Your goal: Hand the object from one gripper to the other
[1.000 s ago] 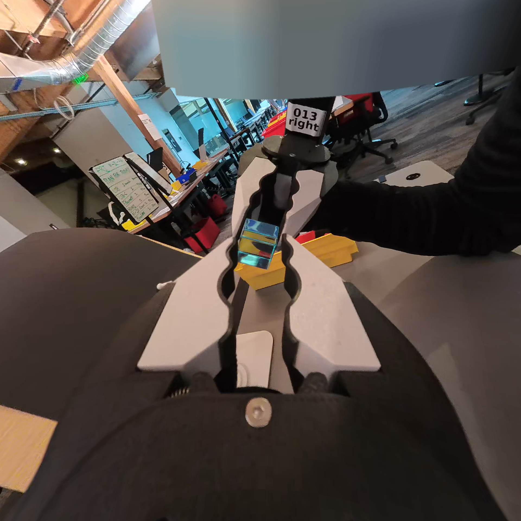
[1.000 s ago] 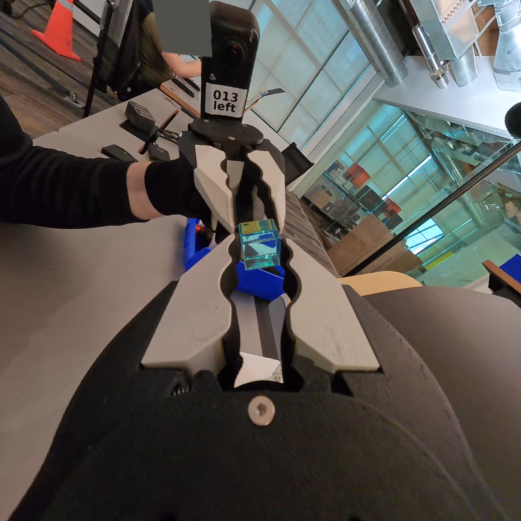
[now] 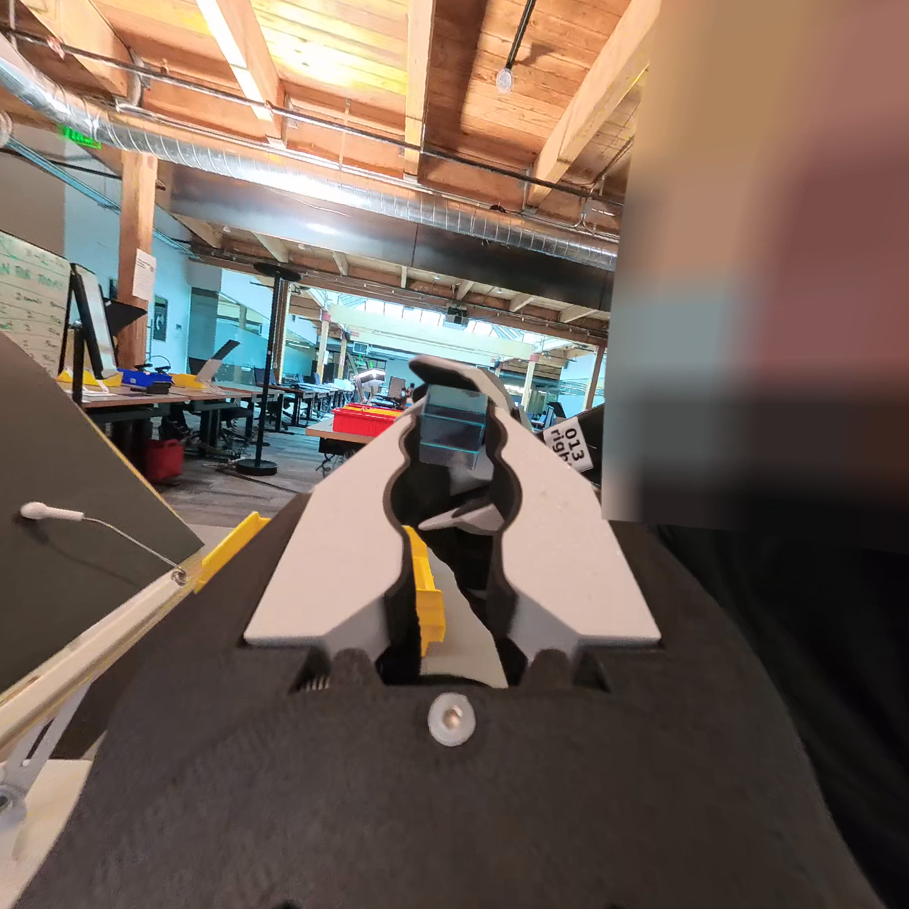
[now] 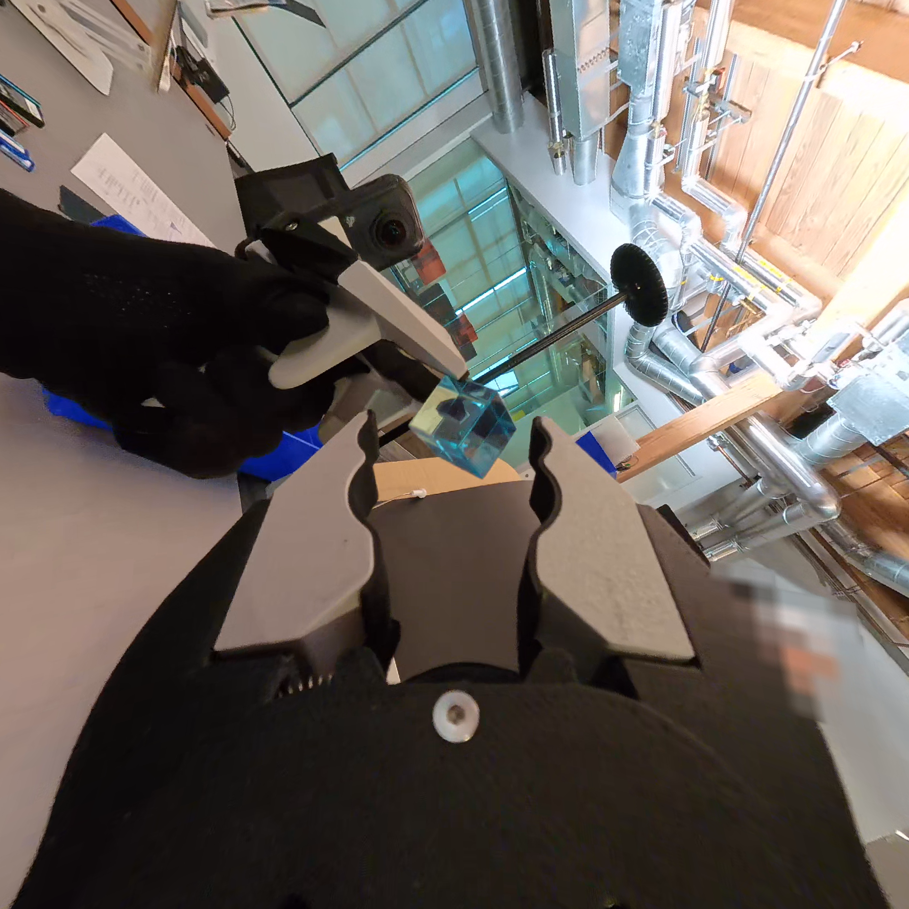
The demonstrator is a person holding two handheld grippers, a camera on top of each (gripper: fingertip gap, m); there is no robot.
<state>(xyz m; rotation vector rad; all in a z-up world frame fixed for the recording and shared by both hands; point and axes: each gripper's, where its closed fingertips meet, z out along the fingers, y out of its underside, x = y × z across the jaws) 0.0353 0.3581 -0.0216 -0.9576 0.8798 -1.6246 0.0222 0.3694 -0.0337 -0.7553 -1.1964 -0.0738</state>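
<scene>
The left gripper clenches the clear blue cube; the right gripper gapes, released. Only the right view shows the gloved hand — centre left.

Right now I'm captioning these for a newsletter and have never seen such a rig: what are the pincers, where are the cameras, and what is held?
These are two hand-held grippers, each worked by a person's gloved hand, with a wide-angle camera looking along its fingers. In the left wrist view, the left gripper is shut on a clear blue cube, raised in the air. In the right wrist view, the right gripper stands open, its fingers either side of and just short of the cube, not touching it. Below lie a grey table, a blue bin and a yellow bin.
</scene>
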